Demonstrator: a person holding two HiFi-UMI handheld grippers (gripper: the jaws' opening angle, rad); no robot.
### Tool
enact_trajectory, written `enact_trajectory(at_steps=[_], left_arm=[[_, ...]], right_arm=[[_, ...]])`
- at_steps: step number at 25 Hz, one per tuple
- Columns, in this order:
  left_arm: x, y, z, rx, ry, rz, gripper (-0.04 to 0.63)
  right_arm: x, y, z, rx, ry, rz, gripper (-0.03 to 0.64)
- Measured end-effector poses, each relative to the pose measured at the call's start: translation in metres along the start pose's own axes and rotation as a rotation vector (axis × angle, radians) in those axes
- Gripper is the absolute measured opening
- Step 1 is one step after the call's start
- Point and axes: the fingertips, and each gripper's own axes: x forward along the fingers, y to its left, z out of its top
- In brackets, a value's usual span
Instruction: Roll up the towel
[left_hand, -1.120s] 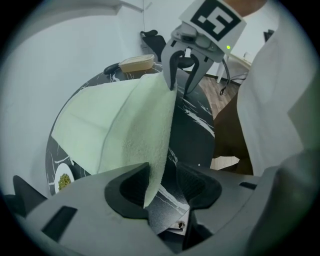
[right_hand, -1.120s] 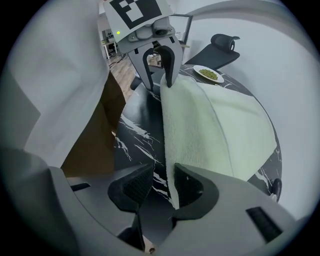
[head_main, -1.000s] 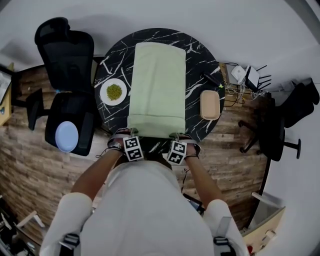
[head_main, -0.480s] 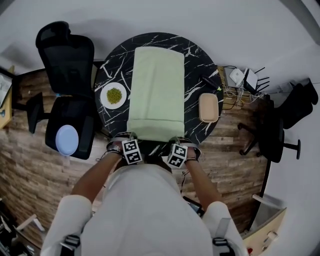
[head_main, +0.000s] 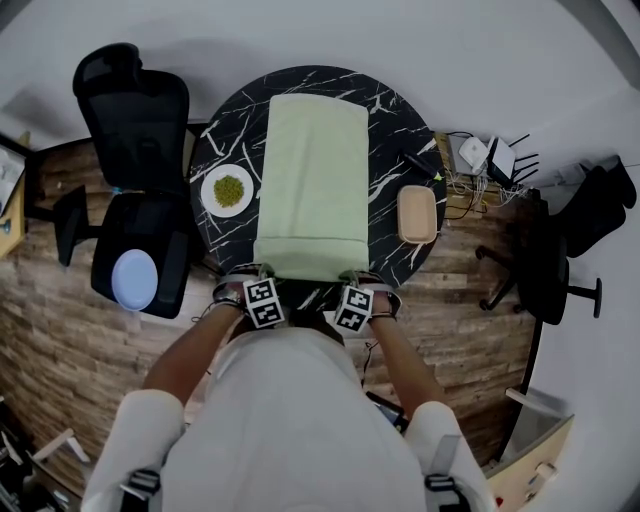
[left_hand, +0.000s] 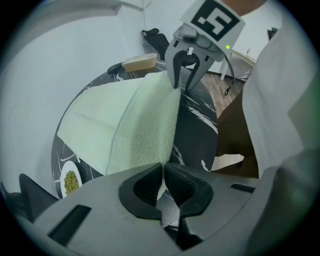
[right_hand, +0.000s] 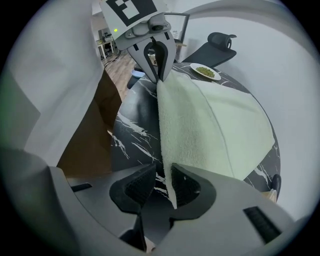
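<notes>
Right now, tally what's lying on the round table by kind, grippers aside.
towel: 1
plate: 1
tan dish: 1
small dark item, kind unclear: 1
Total: 4

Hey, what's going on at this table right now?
A person holds tongs in each hand at the near corners of a green towel spread on the table. The left tongs are shut on their corner. The right tongs have just been opening, with the towel's edge loose between them. No roll shows yet.
</notes>
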Motion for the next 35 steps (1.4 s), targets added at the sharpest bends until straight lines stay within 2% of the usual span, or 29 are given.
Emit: enact_trajectory(at_steps=[8,10,15,26,30,35], left_arm=[[0.003,-0.002,-0.001,0.0,0.012,-0.008,0.014],[0.003,0.0,-0.001,-0.001,0.013,-0.006,0.014],[0.003,-0.001,-0.001,-0.007,0.01,-0.004,0.014],[-0.008,-0.005,0.0,0.002,-0.016,-0.016,0.012],[-0.015,-0.021,-0.002,0.02,-0.019,-0.061,0.011],[-0.032,-0.065,-0.016,0.067,-0.016,-0.208,0.011]], right_arm=[[0.001,-0.003,-0.001,0.074,-0.014,0.076,0.064],[0.002,-0.012,-0.001,0.109,-0.026,0.061,0.008],[0.002,-0.012,-0.001,0.075,-0.027,0.069,0.008],[-0.018,-0.007,0.001,0.116,-0.068,0.067,0.002],[-0.026,0.012,0.001,0.122,-0.07,0.113,0.002],[-0.04,0.068,0.003,0.136,-0.061,0.291,0.002]])
